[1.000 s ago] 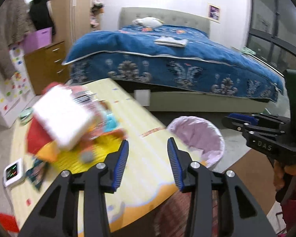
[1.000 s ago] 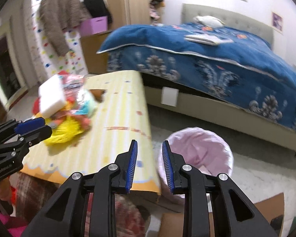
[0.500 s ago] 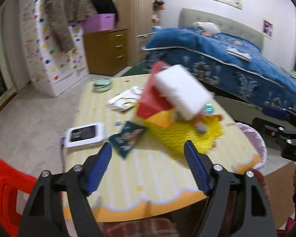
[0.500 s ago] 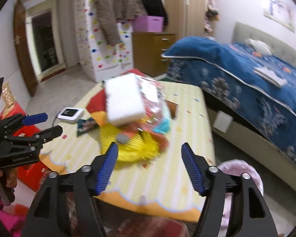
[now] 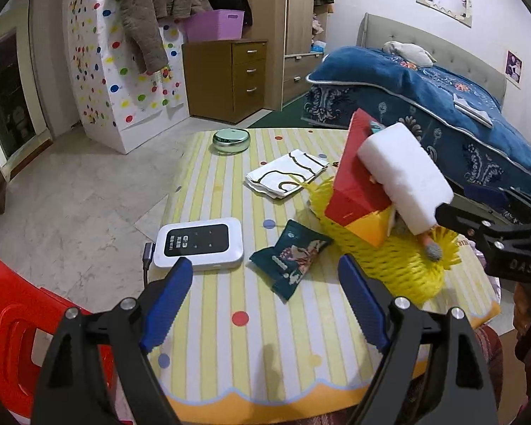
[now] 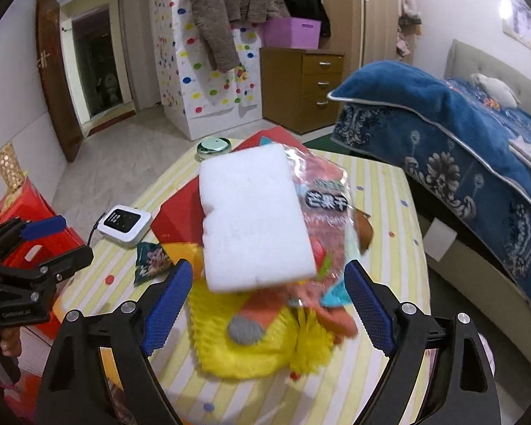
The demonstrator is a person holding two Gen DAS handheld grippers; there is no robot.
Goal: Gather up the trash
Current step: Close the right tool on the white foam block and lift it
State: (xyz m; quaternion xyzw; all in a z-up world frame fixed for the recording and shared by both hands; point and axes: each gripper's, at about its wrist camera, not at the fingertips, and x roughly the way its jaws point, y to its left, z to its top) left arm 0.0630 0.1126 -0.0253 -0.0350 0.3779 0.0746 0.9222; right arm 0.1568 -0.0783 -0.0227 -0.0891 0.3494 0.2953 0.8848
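Ahead of both opening, empty tongs, left [image 5: 262, 285] and right [image 6: 267, 285], lies the trash pile [image 6: 262, 276].

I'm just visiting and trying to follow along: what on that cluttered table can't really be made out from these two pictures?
- Right wrist view: the white foam block covers most of the pile, so what lies beneath it is hidden.
- Right wrist view: the orange and grey thing on the yellow foam net is blurred.
- Left wrist view: print on the green snack packet is too small to read.
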